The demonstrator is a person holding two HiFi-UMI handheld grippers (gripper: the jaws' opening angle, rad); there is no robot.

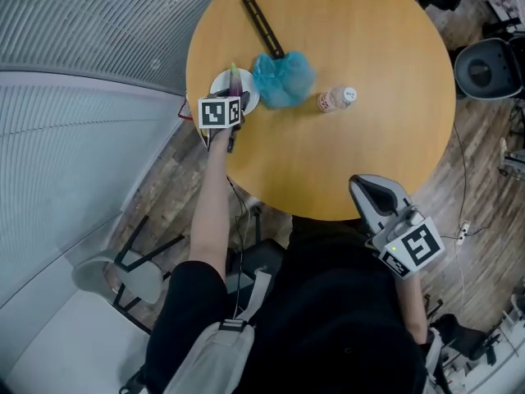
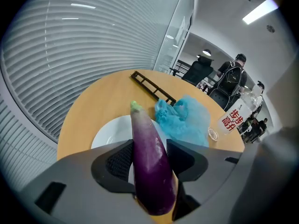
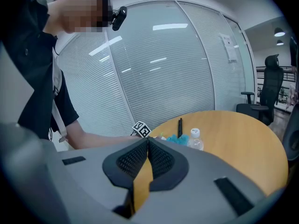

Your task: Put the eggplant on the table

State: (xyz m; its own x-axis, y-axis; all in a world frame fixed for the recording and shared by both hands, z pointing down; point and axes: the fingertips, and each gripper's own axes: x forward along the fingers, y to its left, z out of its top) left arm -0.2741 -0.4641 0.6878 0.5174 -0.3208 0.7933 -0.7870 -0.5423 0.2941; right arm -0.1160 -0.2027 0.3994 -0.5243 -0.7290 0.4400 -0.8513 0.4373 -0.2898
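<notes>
A long purple eggplant (image 2: 148,157) with a pale green tip lies between the pads of my left gripper (image 2: 149,161), which is shut on it. It points forward over a white plate (image 2: 110,133) near the left edge of the round wooden table (image 1: 328,162). In the head view the eggplant (image 1: 235,80) shows above the plate (image 1: 218,86), ahead of the left gripper (image 1: 235,98). My right gripper (image 1: 369,191) hangs at the table's near edge, shut with nothing in it; its pads (image 3: 140,158) meet.
A blue mesh bundle (image 1: 283,78) lies right of the plate, with a small clear bottle (image 1: 337,98) beyond it and a black slotted strip (image 1: 262,25) further back. An office chair (image 1: 488,68) stands at the right, a grey chair (image 1: 115,277) at the lower left. Blinds line the left wall.
</notes>
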